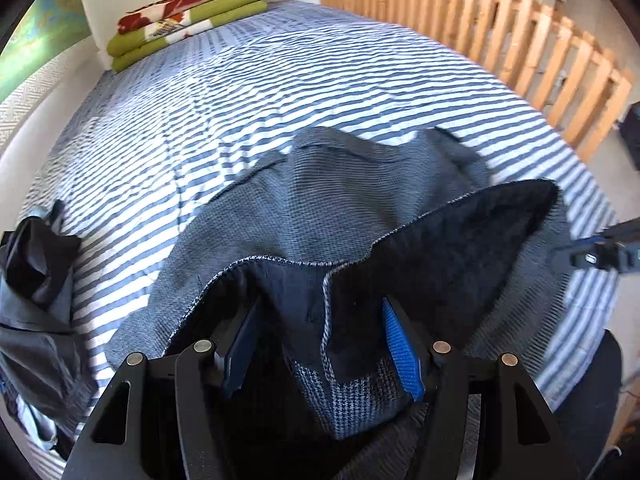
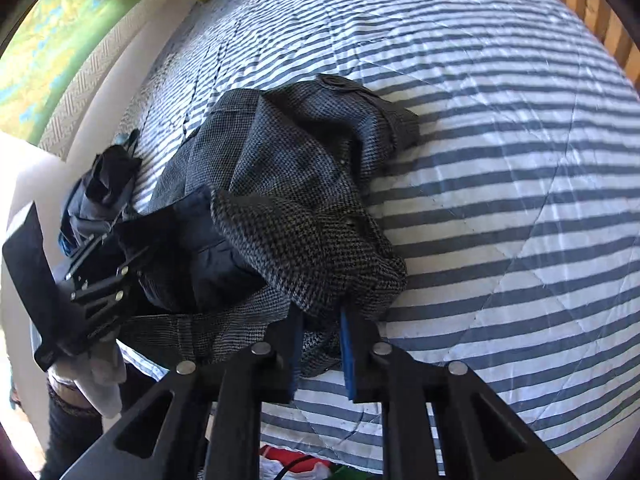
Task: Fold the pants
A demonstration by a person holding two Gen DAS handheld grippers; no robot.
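Note:
Grey houndstooth pants (image 1: 360, 200) with a dark lining lie bunched on the blue-and-white striped bedspread (image 1: 260, 80). My left gripper (image 1: 320, 308) stands wide, its blue pads (image 1: 402, 352) on either side of a thick bunch of the waist, which rises up to it. In the right wrist view the pants (image 2: 304, 168) form a crumpled heap. My right gripper (image 2: 322, 316) is nearly closed, its pads pinching the heap's near edge. The left gripper (image 2: 120, 256) shows at the left, buried in the dark lining, and the right gripper (image 1: 592, 256) shows at the left view's right edge.
Folded green and red blankets (image 1: 188, 20) sit at the bed's far corner. A wooden slatted rail (image 1: 520, 40) borders the far right side. A pile of dark clothes (image 1: 36, 280) lies at the bed's left edge. A gloved hand (image 2: 100, 376) holds the left gripper.

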